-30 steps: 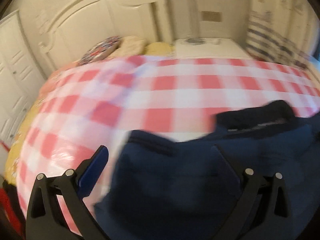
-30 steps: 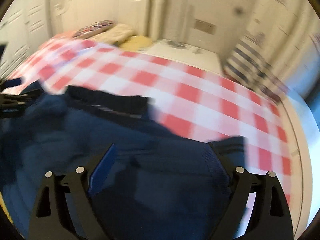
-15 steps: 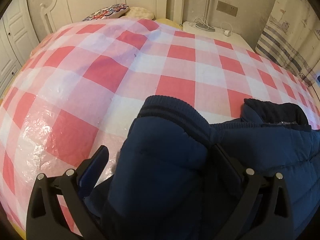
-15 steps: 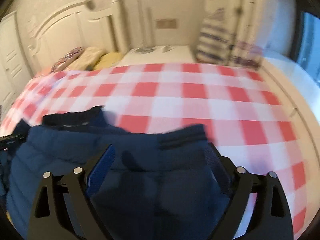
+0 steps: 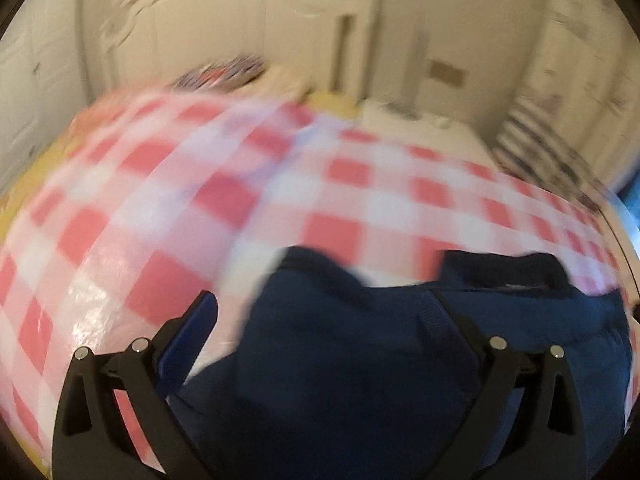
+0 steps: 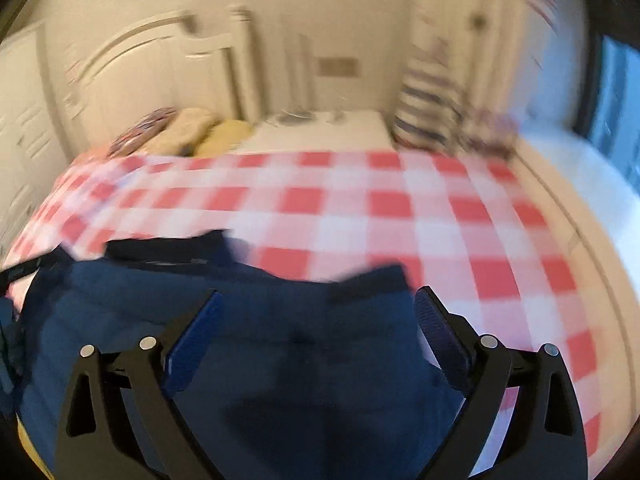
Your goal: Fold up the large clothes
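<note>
A navy blue padded jacket (image 5: pixel 360 360) lies on the bed's red-and-white checked cover (image 5: pixel 200 208). In the left wrist view its ribbed sleeve cuff (image 5: pixel 316 268) and dark collar (image 5: pixel 504 272) point toward the headboard. My left gripper (image 5: pixel 324 316) is open over the sleeve, its jaws wide apart and empty. In the right wrist view the jacket (image 6: pixel 280 360) fills the lower left, with its collar (image 6: pixel 168 248) and other cuff (image 6: pixel 372 280). My right gripper (image 6: pixel 316 312) is open over that sleeve, holding nothing. Both views are blurred by motion.
A white headboard (image 6: pixel 160 64) and pillows (image 6: pixel 192 132) stand at the far end of the bed. A white bedside table (image 6: pixel 320 128) and a striped cloth (image 6: pixel 424 120) are behind it. The bed's right edge (image 6: pixel 580 272) runs beside a pale floor.
Both grippers have swung and pulled back a little over the jacket; the views are now blurred. Both stay open and empty. The jacket lies much as before.
</note>
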Motion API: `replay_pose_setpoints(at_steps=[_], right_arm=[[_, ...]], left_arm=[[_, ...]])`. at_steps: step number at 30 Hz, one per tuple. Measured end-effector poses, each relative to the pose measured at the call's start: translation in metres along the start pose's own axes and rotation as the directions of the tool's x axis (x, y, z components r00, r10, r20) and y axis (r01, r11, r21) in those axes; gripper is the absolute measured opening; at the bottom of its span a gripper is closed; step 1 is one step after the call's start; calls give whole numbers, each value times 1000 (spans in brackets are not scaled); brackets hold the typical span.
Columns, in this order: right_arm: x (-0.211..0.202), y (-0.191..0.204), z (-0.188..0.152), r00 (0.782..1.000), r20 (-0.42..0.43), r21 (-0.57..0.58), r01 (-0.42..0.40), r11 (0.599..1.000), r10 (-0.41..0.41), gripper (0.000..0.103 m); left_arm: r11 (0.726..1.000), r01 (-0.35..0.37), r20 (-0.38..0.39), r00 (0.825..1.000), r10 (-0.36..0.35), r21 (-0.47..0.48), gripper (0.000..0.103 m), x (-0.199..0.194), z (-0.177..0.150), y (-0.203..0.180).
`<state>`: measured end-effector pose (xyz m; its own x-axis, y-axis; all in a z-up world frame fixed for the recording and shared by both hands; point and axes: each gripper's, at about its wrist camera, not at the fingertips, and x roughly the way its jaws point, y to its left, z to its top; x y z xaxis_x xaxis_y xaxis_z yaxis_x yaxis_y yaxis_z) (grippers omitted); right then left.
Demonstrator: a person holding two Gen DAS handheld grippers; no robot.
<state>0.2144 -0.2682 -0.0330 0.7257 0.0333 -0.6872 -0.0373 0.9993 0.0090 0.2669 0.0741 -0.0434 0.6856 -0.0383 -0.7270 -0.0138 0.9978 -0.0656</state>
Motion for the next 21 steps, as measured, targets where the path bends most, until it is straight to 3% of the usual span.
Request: replay_pose_setpoints(at_steps=[3,6,10,12,14,18,21], right_arm=[[23,50,-1,997,-68,-142,-53,988,43,93],[64,74,-22,981,-191,-200,-58,978,19,93],[62,60,-19,979,-195,-135,-88,987,61,93],[48,52,-19,986,-164,-110,-58,992,40,93],[28,46,-20,991,-118,-91,-78,993,67,93],[-3,36,-32,993,-79,-72,-93,993,87,95],[-2,43,-50,992,-102,-114,-83,990,72,95]], left_arm=[[982,-6,-9,1000,8,191,101,1,-15,-57],[938,-73,-81,991,107,340,101,32,-33,-87],[966,-17,-120,992,50,259,101,34,-31,-68],[972,-50,-79,994,70,231,101,20,-31,-60],[979,-31,-27,999,38,199,101,-7,-34,-51],[976,-12,15,1000,9,218,101,-41,-47,-50],[966,-11,0,1000,11,259,101,-39,-65,-57]])
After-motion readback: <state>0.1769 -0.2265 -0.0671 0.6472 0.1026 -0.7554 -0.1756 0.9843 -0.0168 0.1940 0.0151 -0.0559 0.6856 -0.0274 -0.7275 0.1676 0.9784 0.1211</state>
